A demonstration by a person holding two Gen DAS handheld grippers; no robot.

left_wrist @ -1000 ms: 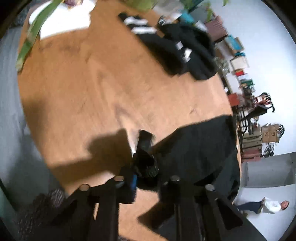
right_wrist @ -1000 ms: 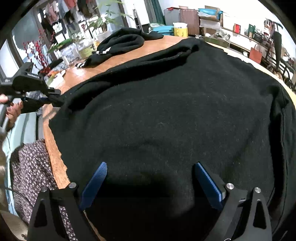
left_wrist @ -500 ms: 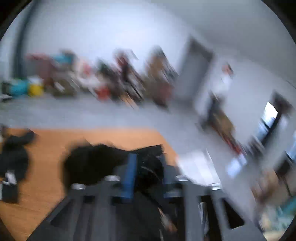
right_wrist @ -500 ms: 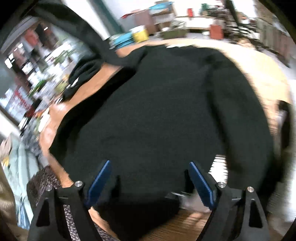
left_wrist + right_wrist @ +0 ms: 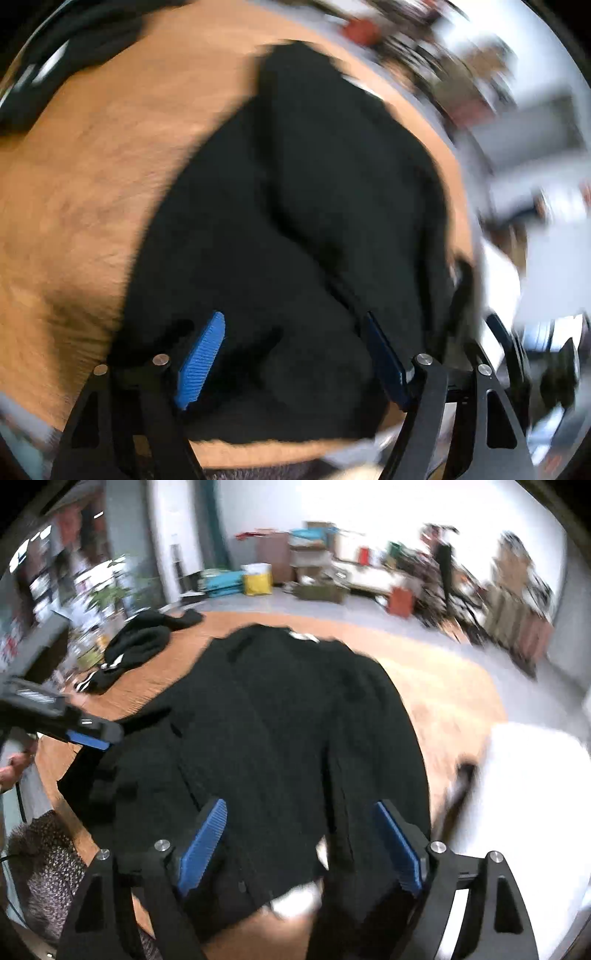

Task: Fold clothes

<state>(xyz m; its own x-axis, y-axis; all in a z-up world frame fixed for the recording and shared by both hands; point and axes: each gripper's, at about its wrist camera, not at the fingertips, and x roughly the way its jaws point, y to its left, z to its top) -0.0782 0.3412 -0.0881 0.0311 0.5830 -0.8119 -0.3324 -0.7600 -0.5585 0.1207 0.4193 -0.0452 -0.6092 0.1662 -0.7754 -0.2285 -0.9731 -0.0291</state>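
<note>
Left wrist view: the left tongs [image 5: 295, 363] hung spread wide over a black knitted sweater [image 5: 295, 206] that lay on the round wooden counter [image 5: 92, 177], their blue ribbed pads [image 5: 201, 360] clear of the cloth and pinching nothing. The picture was heavily blurred. A second heap of dark clothing [image 5: 55, 55] sat at the far left edge of the counter, well apart from the sweater.

Right wrist view: the right tongs [image 5: 301, 847] likewise stood spread apart and empty above the near hem of the black knitted sweater [image 5: 277, 731], which lay spread flat near the counter's [image 5: 443, 686] front edge with its collar pointing away. The left tongs [image 5: 85, 734] reached in from the left over one sleeve, a hand [image 5: 14, 768] behind them. The dark clothing heap [image 5: 136, 642] rested beyond, on the far left. Boxes and clutter [image 5: 314, 572] lined the white back wall.
</note>
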